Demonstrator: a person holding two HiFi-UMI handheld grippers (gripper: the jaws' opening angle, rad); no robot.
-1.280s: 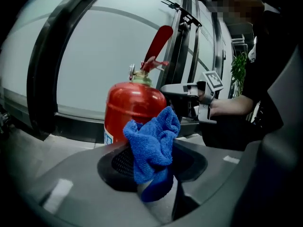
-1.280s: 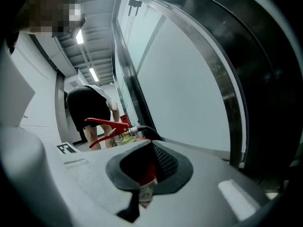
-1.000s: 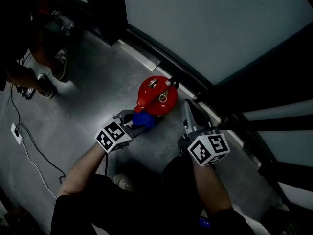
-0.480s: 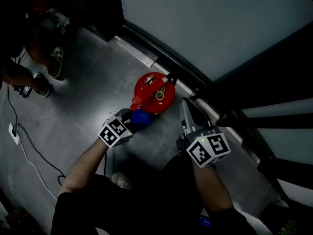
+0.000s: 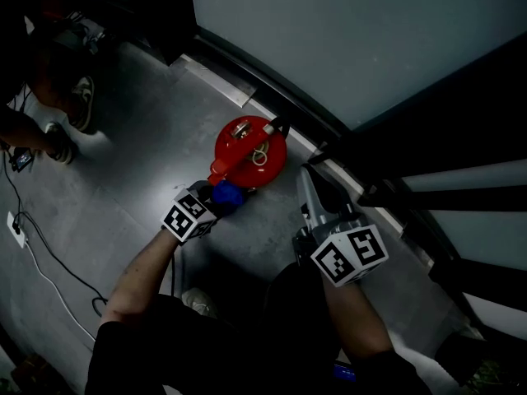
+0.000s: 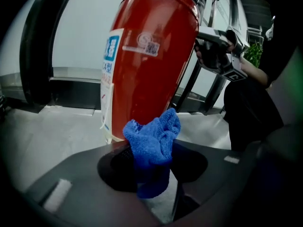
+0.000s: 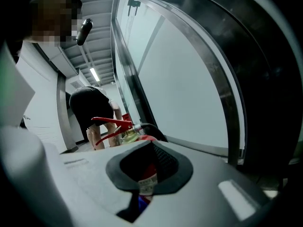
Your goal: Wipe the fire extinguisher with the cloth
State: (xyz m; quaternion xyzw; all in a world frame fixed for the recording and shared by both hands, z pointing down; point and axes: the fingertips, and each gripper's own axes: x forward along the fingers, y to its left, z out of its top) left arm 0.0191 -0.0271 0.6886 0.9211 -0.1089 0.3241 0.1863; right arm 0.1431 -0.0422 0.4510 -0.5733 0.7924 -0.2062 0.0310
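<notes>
Cloth [image 6: 154, 136] in left tongs [image 6: 152, 167], against fire extinguisher [image 6: 151, 56]

The red fire extinguisher [image 5: 249, 153] stands upright on the grey floor, with a red lever handle on top and a white-and-blue label down its side, and the bunched blue cloth [image 5: 226, 194], pinched in the left gripper's [image 5: 217, 198] jaws, sits at its 7 o'clock, right beside the lower cylinder.
</notes>
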